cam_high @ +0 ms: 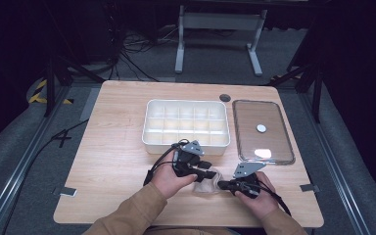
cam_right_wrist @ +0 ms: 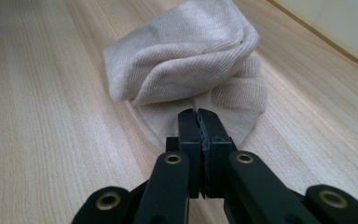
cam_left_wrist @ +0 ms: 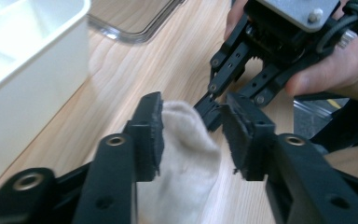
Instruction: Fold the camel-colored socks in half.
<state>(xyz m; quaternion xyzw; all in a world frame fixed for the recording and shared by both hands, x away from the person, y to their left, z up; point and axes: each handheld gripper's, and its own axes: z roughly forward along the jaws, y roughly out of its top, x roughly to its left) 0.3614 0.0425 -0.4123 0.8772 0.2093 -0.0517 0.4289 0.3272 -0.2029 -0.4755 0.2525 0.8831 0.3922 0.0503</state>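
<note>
Left gripper (cam_left_wrist: 191, 135) jaws spread around folded cream knit sock (cam_right_wrist: 182, 70), right gripper (cam_right_wrist: 199, 122) jaws pinching its edge on the tabletop; fold may spring open once released.

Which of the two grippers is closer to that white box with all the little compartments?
Left. The left gripper sits just in front of the white box, its jaws open around the beige sock. The right gripper is farther toward the person, shut at the sock's edge.

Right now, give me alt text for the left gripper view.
A cream sock lies on a wooden table between the open jaws of the left gripper. Beyond it, the right gripper pinches the sock's far end, with a white bin at left.
</note>
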